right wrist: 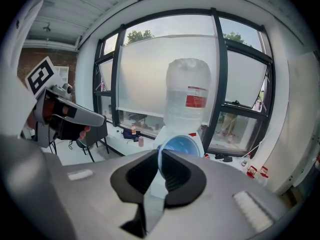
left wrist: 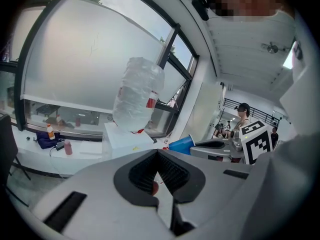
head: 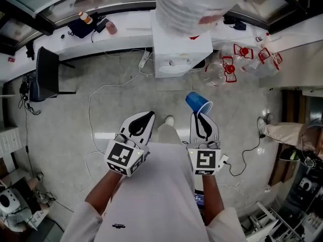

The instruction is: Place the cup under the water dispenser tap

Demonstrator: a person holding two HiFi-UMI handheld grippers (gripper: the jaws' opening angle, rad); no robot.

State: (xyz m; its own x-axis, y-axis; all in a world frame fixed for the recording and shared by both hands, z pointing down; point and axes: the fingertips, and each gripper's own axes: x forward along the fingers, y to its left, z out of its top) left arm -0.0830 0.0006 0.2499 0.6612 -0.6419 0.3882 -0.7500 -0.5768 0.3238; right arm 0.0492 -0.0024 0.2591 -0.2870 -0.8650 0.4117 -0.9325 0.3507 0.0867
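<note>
The cup is bright blue plastic and tapered. It is tipped on its side, and in the right gripper view its pale blue inside faces the camera. The right tongs pinch its rim, holding it above the floor at centre frame, below the white dispenser at upper centre. The left tongs are closed together and empty.

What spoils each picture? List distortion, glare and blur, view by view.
Head view: fisheye bends the floor; the clear plastic water bottle looms smeared. Left gripper view: window frames bow, corners go black. Right gripper view: bright backlit windows; the blue plastic cup in the right gripper looks soft.
</note>
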